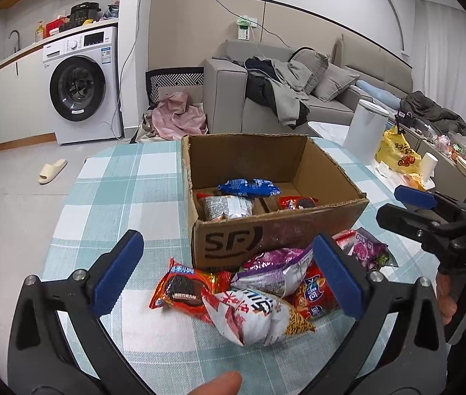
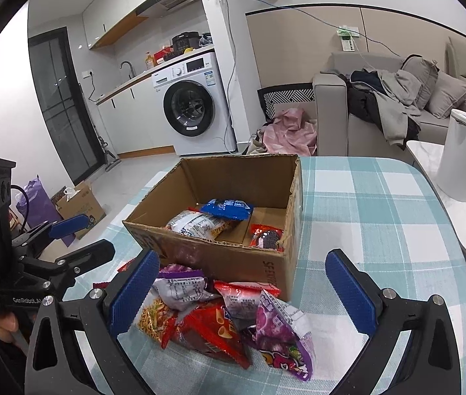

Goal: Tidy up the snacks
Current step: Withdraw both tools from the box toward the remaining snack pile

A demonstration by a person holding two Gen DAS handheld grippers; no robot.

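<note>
An open cardboard box [image 1: 325, 168] [image 2: 220, 263] stands on the checked tablecloth. It holds a blue packet [image 1: 248, 187] [image 2: 227, 208], a silver noodle packet [image 1: 227, 207] [image 2: 196, 224] and a red cookie packet [image 1: 298, 202] [image 2: 266, 237]. A pile of snack packets lies in front of the box: a red cookie packet [image 1: 183, 289], a white-red noodle bag [image 1: 259, 316], a purple bag [image 1: 272, 268] [image 2: 279, 332] and a red chip bag [image 2: 213, 329]. My left gripper [image 1: 228, 275] is open above the pile, empty. My right gripper [image 2: 249, 291] is open above the pile, empty.
The table [image 1: 111, 204] has a rounded edge. A white canister [image 1: 364, 128] [image 2: 461, 154] and a yellow bag [image 1: 397, 151] stand on a side table at the right. A sofa, washing machine [image 1: 81, 85] and floor clutter lie beyond.
</note>
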